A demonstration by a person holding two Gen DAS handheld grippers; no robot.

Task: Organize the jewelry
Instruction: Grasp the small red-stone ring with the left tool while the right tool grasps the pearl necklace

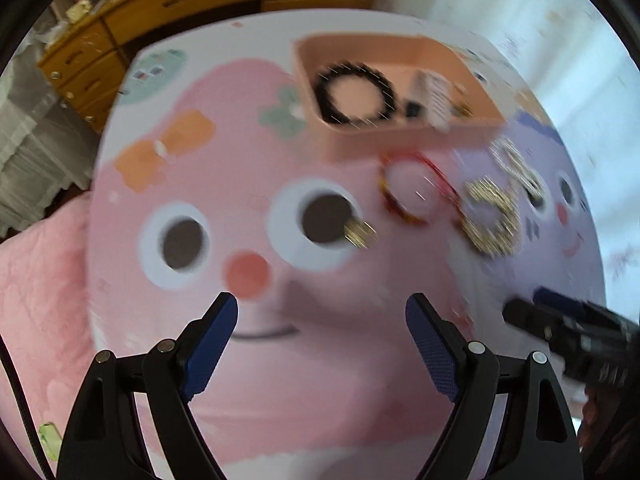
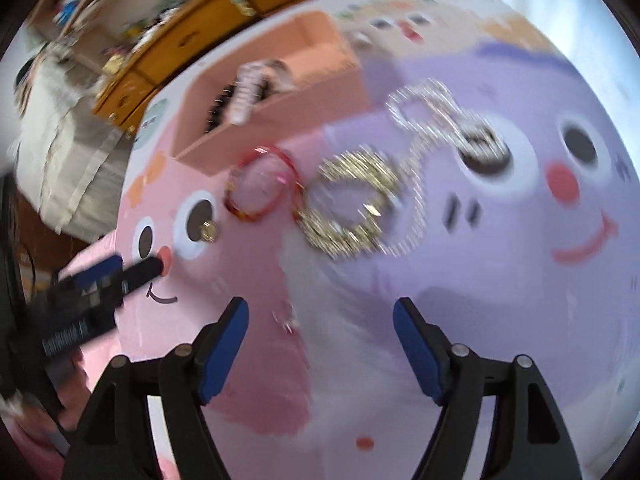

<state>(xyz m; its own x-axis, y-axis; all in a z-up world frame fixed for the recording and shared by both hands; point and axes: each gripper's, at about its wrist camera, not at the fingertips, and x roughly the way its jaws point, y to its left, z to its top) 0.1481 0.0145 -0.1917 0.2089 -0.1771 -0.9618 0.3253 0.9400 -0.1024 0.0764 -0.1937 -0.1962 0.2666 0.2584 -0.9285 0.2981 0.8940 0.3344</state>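
Your left gripper (image 1: 322, 312) hangs above the pink cartoon face on the surface (image 1: 248, 380), its blue pads spread wide with nothing between them. Your right gripper (image 2: 321, 316) is likewise spread and empty, poised over the seam where the pink print meets the purple one.

Ahead of you sits the peach tray (image 1: 404, 136). Inside it lie a black bead bracelet (image 1: 354, 94), a white card (image 1: 436, 94) and some small pieces too blurred to name.

Loose jewelry lies on the surface just in front of the tray. The red bangle (image 2: 262, 182) sits just beside the tray's front wall. Next to it, on its right, is the gold bracelet (image 2: 348, 208); the two look to touch or overlap at their edges, though blur makes that hard to settle. A silver chain (image 2: 424, 120) loops behind and around the right side of the gold bracelet. A small gold piece (image 2: 209, 231) rests apart from the rest, on the edge of the pink face's dark eye.

Both views are smeared with motion blur. A wooden dresser (image 1: 168, 4) stands beyond the surface.
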